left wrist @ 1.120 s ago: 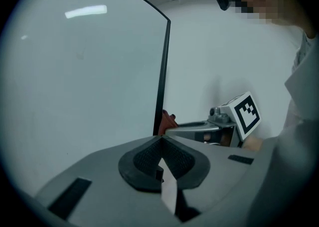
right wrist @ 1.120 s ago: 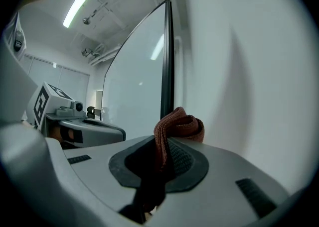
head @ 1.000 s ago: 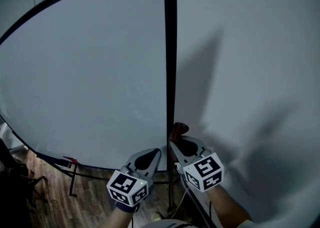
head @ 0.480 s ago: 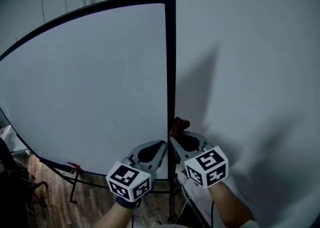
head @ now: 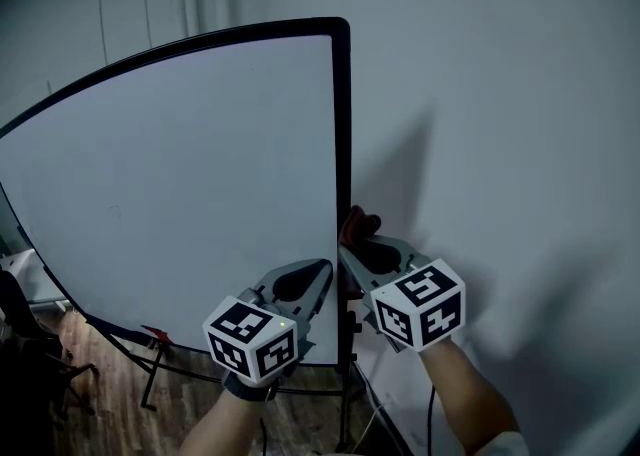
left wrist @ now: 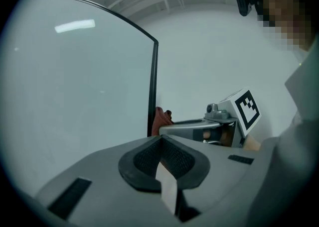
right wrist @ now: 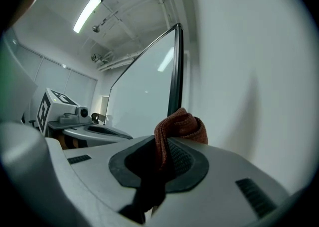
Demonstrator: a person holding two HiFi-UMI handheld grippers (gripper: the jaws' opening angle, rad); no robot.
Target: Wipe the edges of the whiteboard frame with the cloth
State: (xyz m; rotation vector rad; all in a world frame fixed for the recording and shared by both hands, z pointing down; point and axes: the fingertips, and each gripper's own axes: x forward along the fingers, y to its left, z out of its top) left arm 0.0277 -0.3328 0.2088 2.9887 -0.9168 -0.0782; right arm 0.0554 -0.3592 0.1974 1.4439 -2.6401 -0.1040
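The whiteboard point(head: 190, 184) stands upright with a thin black frame point(head: 343, 124), its right edge running down the middle of the head view. My right gripper point(head: 352, 241) is shut on a rust-brown cloth point(right wrist: 180, 126), and the cloth point(head: 358, 227) presses against the right frame edge low down. My left gripper point(head: 322, 274) sits just left of it, in front of the board's lower right corner, shut with nothing in it. In the left gripper view the frame point(left wrist: 152, 91) and the cloth point(left wrist: 160, 119) show beyond the jaws.
A plain grey wall point(head: 500, 144) rises right behind the board's right edge. Below are the board's stand legs point(head: 150, 369) with a red clip and a wooden floor point(head: 100, 404). A dark object point(head: 20, 344) stands at the far left.
The head view has tilted upward, so the board's top right corner now shows. Both grippers have kept their places at the lower right frame edge, the cloth still held.
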